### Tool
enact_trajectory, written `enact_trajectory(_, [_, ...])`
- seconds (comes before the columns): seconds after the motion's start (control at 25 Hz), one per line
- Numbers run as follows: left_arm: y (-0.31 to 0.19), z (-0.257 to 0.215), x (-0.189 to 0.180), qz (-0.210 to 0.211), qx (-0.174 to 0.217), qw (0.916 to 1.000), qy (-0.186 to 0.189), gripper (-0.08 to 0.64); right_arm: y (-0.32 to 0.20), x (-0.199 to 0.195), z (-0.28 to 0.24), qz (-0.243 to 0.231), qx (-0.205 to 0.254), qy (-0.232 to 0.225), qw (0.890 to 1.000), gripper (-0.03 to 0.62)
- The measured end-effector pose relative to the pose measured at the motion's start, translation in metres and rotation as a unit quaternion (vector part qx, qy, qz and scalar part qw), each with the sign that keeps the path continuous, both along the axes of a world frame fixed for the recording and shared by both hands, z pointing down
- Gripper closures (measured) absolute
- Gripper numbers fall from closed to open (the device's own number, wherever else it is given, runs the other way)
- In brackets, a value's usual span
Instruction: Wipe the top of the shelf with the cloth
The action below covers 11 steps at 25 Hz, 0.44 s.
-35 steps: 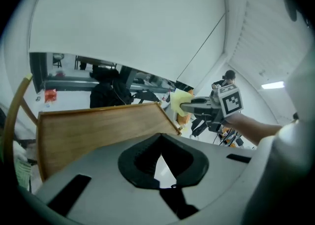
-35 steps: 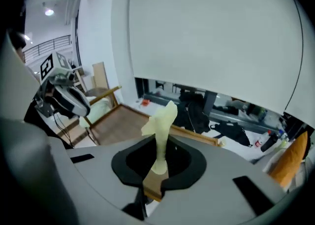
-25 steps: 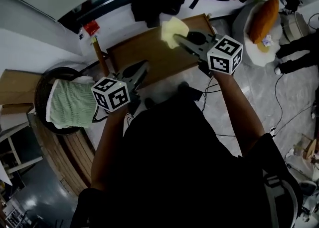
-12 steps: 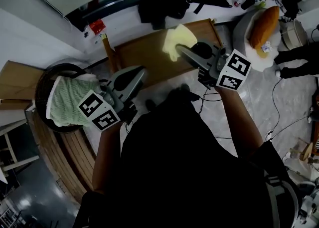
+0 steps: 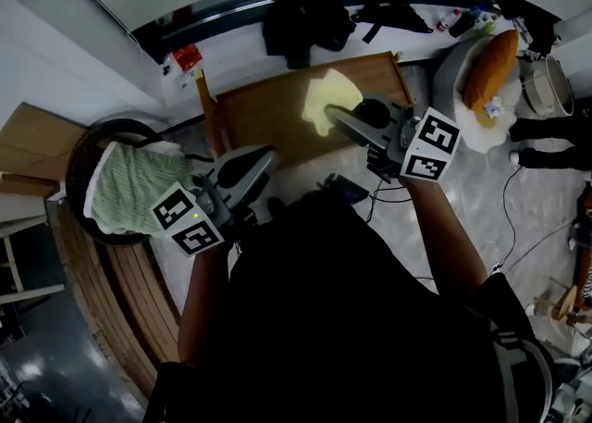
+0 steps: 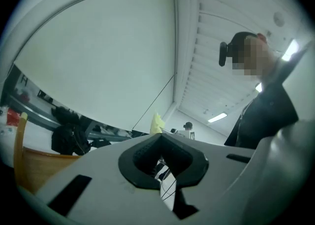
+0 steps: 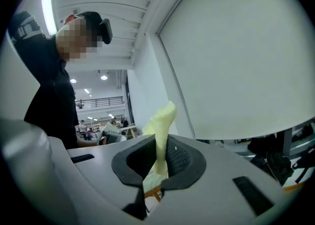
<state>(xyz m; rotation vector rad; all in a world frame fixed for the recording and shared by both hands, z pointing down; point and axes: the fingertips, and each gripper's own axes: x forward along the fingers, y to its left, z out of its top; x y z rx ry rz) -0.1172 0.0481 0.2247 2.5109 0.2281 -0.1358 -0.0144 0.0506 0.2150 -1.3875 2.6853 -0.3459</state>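
The wooden shelf top lies ahead of me, brown and rectangular. A pale yellow cloth rests on its far right part. My right gripper is shut on the cloth's near edge. In the right gripper view the cloth stands pinched between the dark pads and sticks up above them. My left gripper is shut on nothing and hangs just off the shelf's near edge. From the left gripper view the cloth shows as a small yellow tip, with the shelf at lower left.
A green towel lies in a dark round basket at left. Dark bags sit behind the shelf by the wall. At the right stands a round white table with an orange cushion. Cables trail on the floor.
My left gripper has drawn back toward my body and to the left. The right gripper, still holding the cloth, has pulled it a little nearer across the shelf top.
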Motion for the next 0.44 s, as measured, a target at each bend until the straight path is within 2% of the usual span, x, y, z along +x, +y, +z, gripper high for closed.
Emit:
enact_trajectory(0.12, [0.004, -0.008, -0.003, -0.006, -0.002, 0.9999, 0.008, 0.549, -0.002, -0.001, -0.010, -0.014, 0.013, -0.004, 1.000, 0.552])
enact_trajectory(0.32, [0.019, -0.009, 0.000, -0.020, 0.013, 0.9997, 0.000, 0.549, 0.019, -0.001, -0.036, -0.026, 0.076, 0.056, 0.995, 0.551])
enact_trajectory(0.44, [0.036, -0.003, 0.017, -0.034, 0.033, 0.9986, -0.022, 0.549, 0.048, 0.011, -0.047, -0.029, 0.098, 0.077, 0.992, 0.551])
